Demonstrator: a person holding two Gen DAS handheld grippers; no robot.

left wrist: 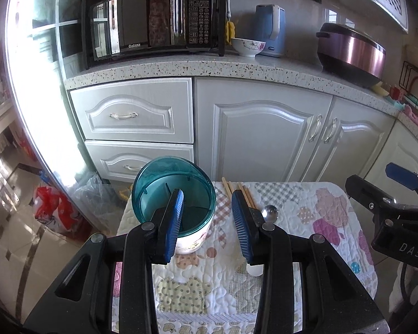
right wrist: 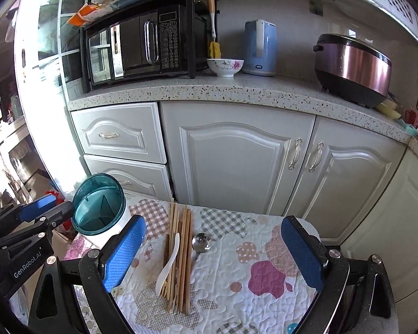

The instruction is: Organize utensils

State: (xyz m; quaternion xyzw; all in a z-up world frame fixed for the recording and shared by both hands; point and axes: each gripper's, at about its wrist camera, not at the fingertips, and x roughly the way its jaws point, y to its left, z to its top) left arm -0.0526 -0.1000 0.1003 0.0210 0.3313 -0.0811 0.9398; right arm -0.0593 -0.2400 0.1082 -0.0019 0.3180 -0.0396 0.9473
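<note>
Nothing picked up yet: my right hand-held gripper [right wrist: 213, 253] hangs wide open and empty over the chopsticks [right wrist: 181, 256], white spoon [right wrist: 168, 264] and metal spoon [right wrist: 201, 242] on the quilted tabletop [right wrist: 264, 250], left hand-held gripper [left wrist: 208, 222] part-open, empty, by the teal utensil holder [right wrist: 99, 204], so next I'd close on the chopsticks.

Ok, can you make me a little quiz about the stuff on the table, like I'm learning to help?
1. True or false: the chopsticks are already inside the holder.
2. What lies across the chopsticks? A) a white spoon B) a fork C) a knife
3. Fill in: both grippers are ____ and hold nothing.

Key
1. False. The chopsticks lie on the quilted cloth, and the holder looks empty.
2. A. The white spoon lies on them; a metal spoon sits to their right.
3. Open. The left gripper is by the holder; the right gripper is over the utensils.
</note>
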